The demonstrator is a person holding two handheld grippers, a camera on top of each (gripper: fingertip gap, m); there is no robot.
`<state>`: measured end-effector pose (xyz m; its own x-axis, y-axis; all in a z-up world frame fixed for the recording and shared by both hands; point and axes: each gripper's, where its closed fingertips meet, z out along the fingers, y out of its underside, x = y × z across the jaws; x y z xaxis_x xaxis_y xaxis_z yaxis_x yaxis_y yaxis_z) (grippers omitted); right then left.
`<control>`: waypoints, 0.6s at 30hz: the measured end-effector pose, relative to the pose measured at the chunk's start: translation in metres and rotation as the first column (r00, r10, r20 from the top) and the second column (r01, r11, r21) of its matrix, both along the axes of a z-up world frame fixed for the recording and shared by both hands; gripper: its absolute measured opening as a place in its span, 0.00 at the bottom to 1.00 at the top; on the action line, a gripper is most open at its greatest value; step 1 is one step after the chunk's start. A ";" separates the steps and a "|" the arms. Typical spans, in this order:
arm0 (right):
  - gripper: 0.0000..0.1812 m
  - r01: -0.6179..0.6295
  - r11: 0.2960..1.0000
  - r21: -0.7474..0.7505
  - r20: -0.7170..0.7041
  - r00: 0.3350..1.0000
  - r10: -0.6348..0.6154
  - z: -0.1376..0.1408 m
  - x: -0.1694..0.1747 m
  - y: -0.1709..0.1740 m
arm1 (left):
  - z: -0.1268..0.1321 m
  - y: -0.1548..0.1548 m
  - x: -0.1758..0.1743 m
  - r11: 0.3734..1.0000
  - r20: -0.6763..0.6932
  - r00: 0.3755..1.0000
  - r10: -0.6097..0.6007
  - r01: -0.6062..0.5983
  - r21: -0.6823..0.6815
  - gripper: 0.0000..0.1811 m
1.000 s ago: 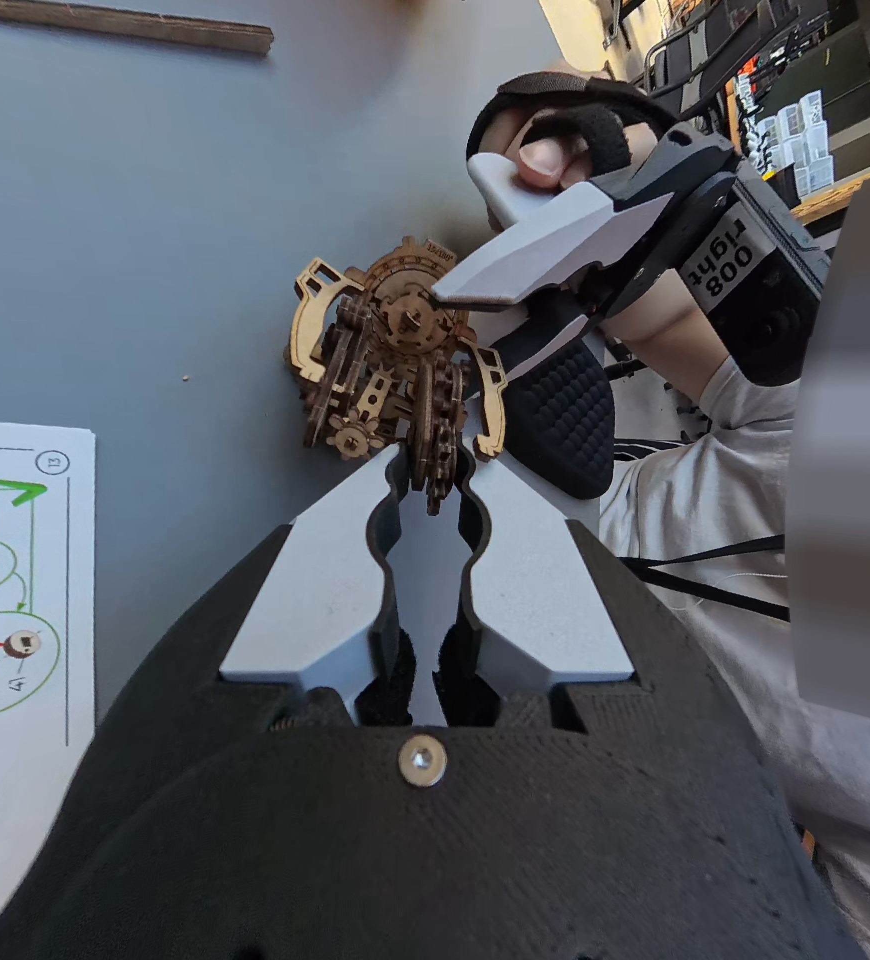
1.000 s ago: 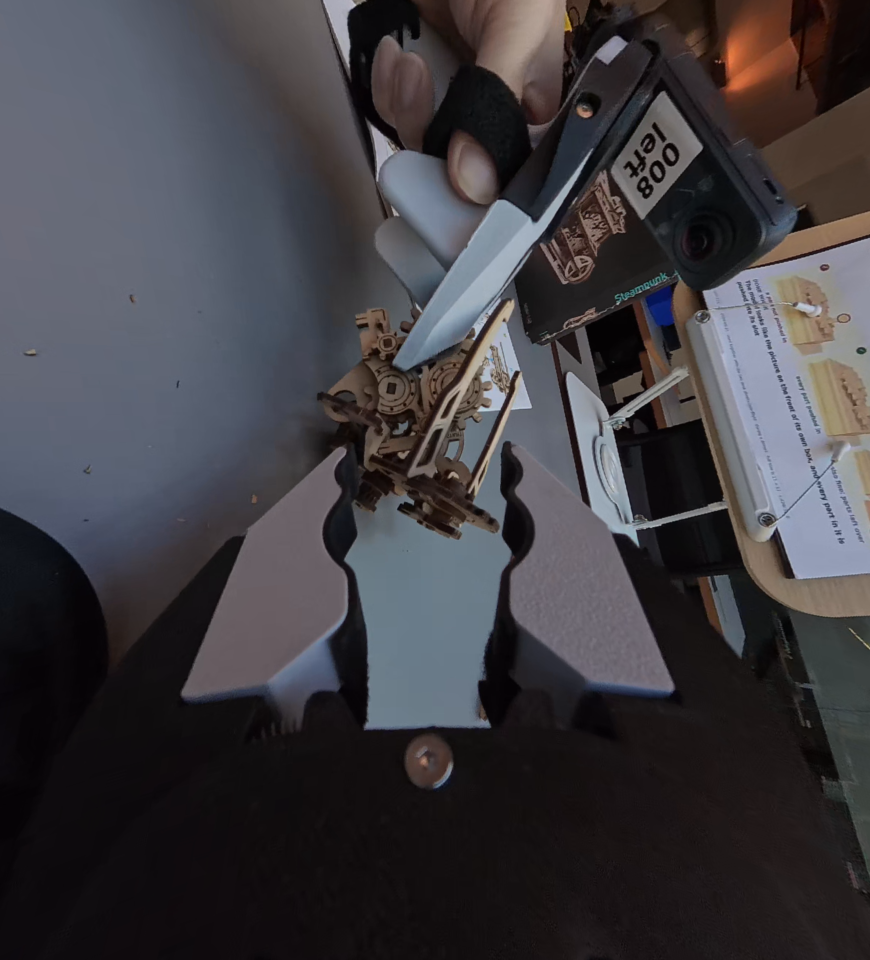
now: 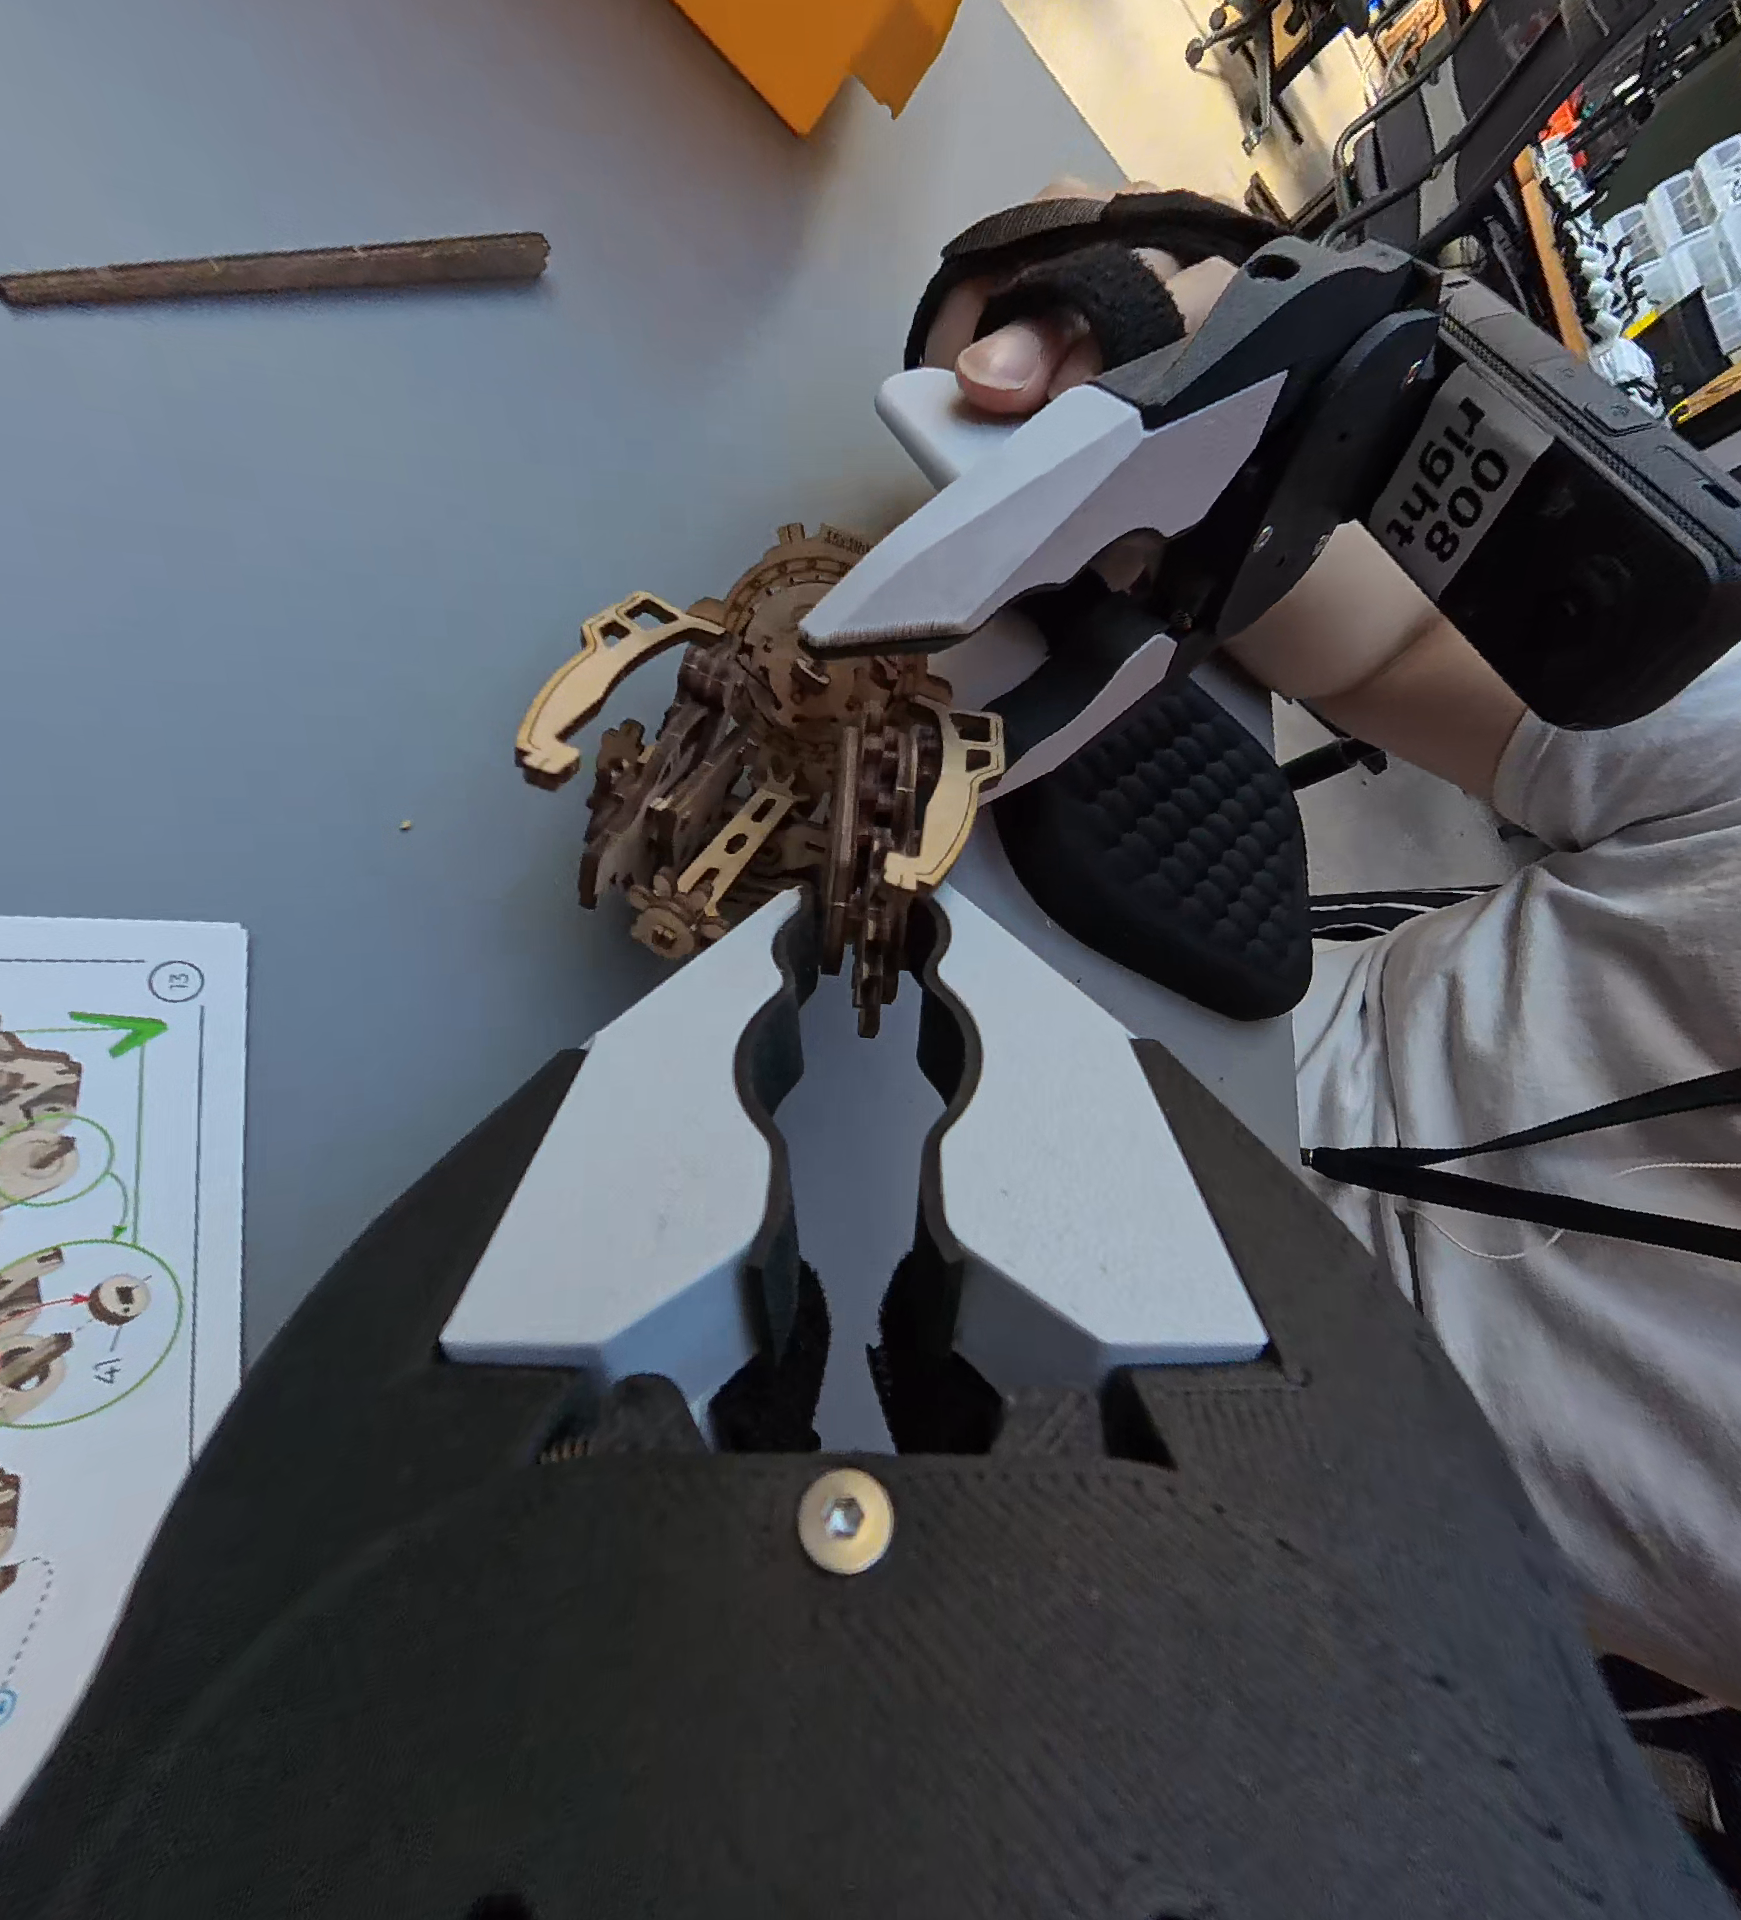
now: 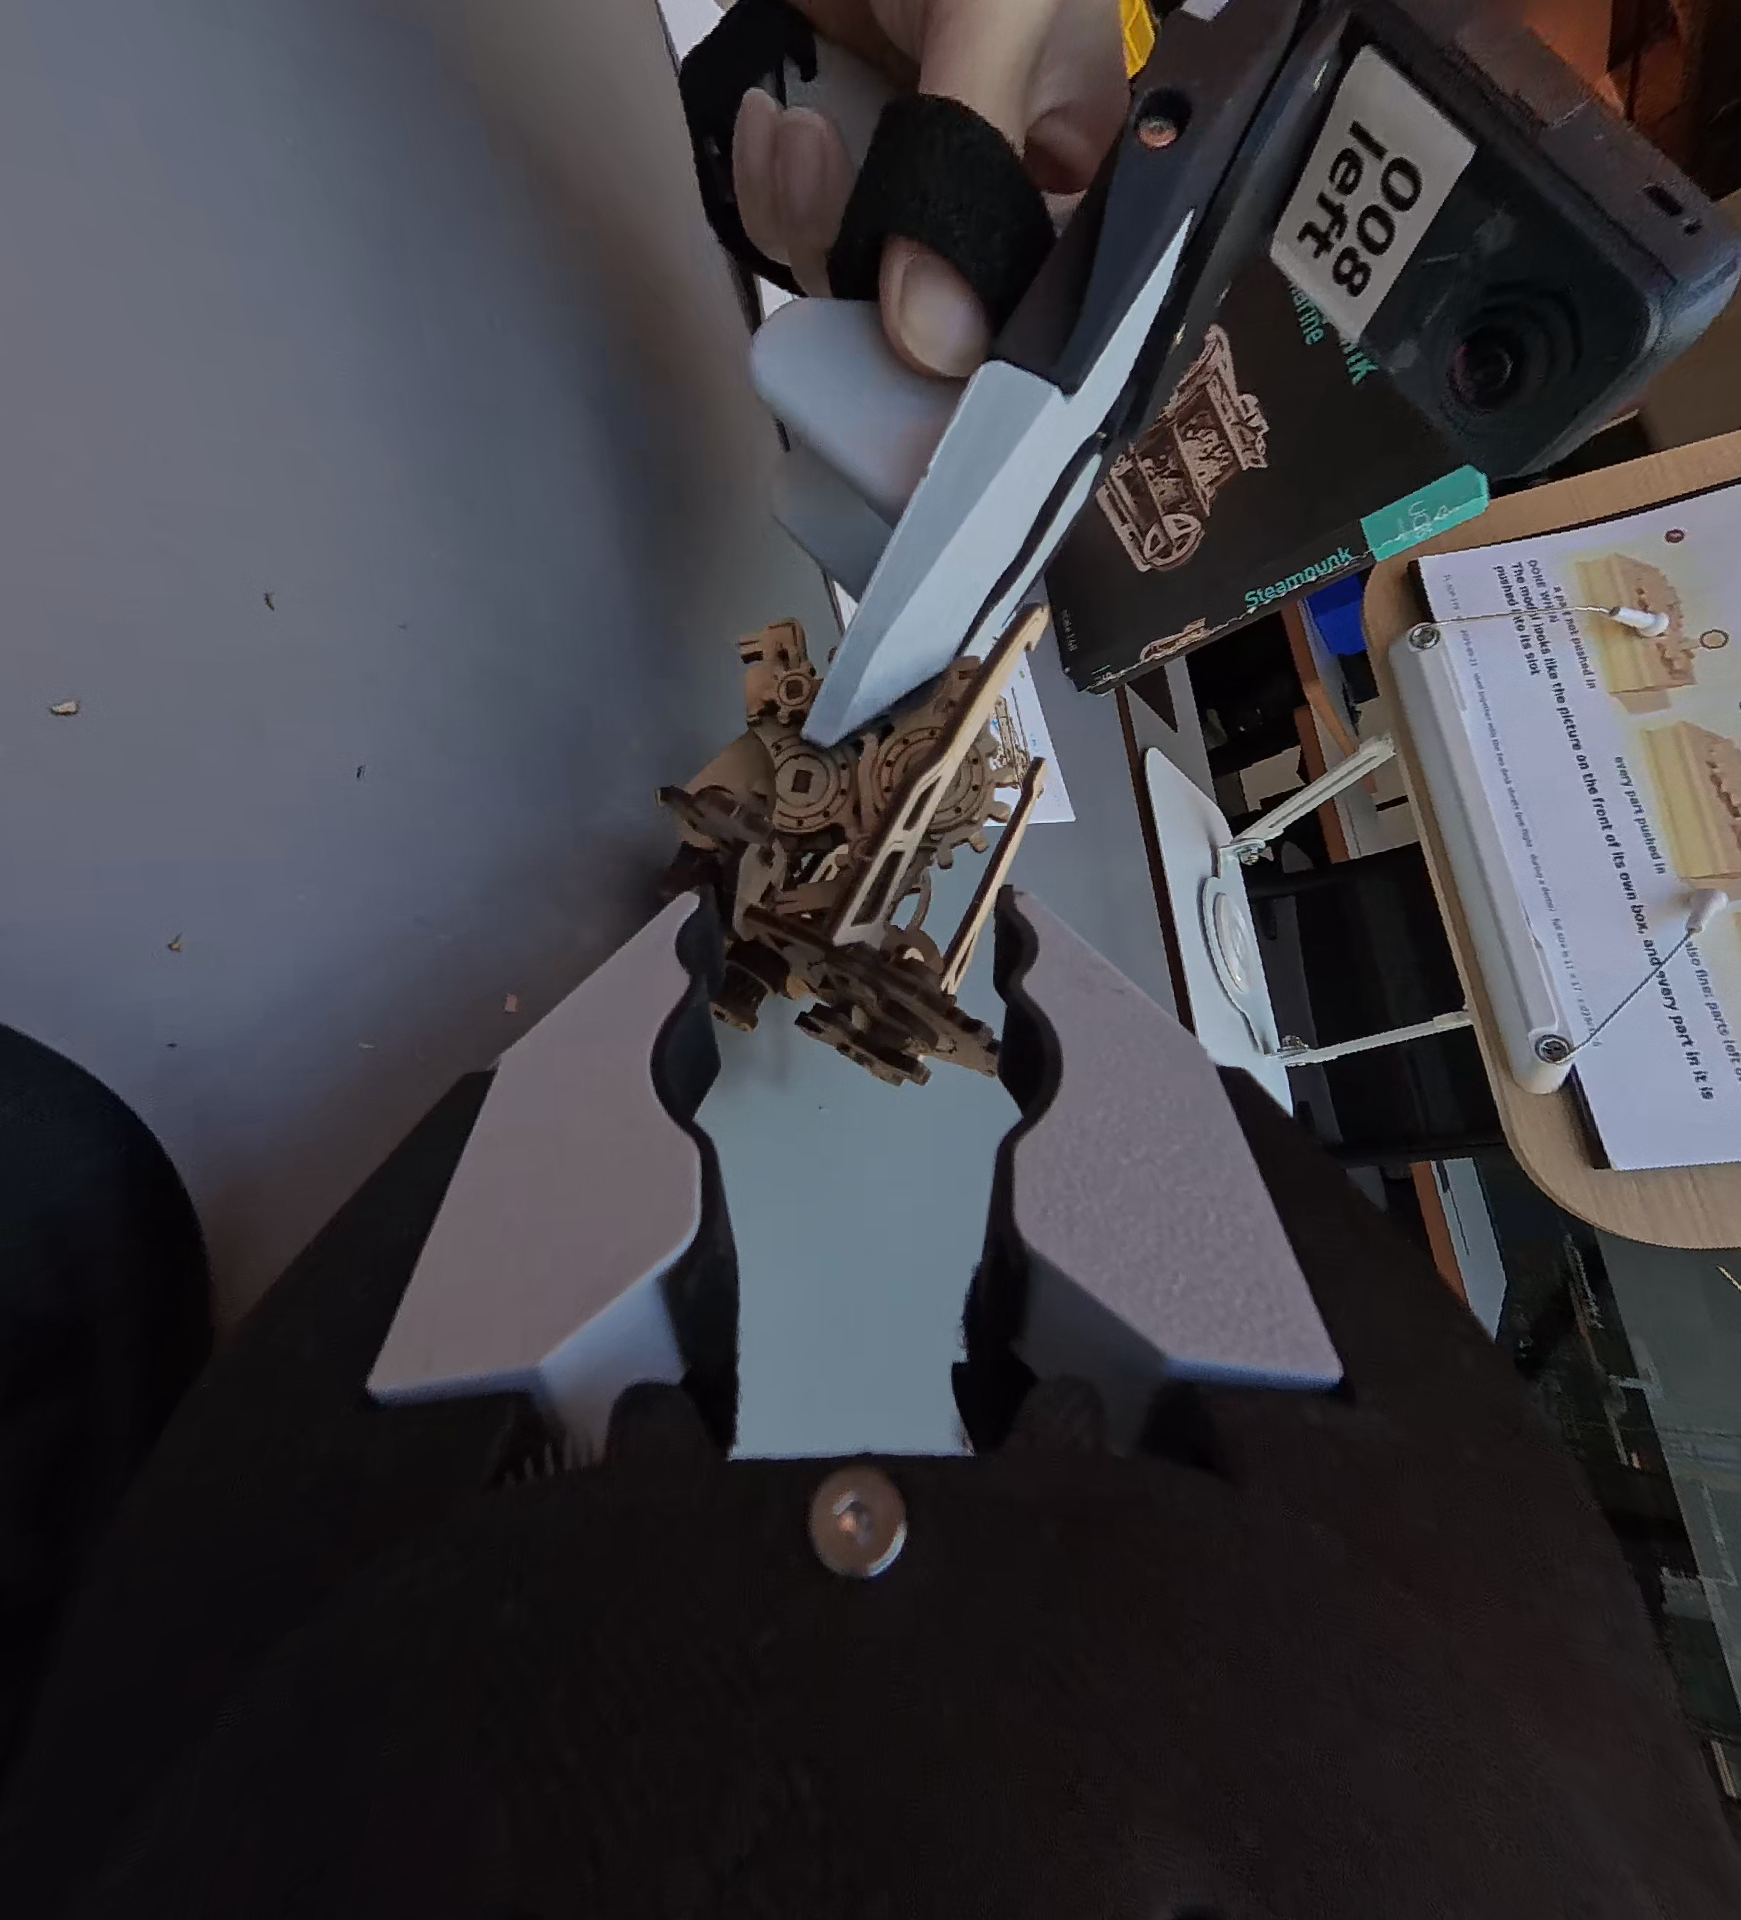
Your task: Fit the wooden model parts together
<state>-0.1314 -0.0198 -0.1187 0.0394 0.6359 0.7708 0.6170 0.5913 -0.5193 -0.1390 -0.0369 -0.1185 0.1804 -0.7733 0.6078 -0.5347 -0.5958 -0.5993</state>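
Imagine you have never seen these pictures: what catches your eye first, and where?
First the wooden model, a tangle of gears in mid-frame above the grey table, gripped from opposite sides by the left gripper and the right gripper. Next the instruction sheet at the left edge and the dark stick behind it.

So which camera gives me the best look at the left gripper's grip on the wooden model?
The left wrist view: the left gripper pinches the gear stack at the near edge of the wooden model. The right wrist view shows only one of its fingers from the side, tip over the model.
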 end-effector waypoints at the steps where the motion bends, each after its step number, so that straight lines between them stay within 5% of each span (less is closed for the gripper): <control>1: 0.29 0.000 1.000 -0.001 -0.007 1.000 0.000 0.001 0.000 0.000 | 0.001 -0.001 0.000 1.000 0.000 1.000 -0.003 0.003 0.000 0.08; 18: 0.30 -0.129 0.990 0.053 -0.071 0.989 0.133 0.014 0.006 -0.012 | 0.008 -0.009 0.002 0.999 0.001 0.999 -0.042 0.043 -0.007 0.08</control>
<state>-0.1257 -0.0317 -0.1042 0.0165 0.6017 0.7985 0.4935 0.6897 -0.5299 -0.1365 -0.0462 -0.1105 0.1469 -0.7757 0.6138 -0.5590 -0.5770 -0.5955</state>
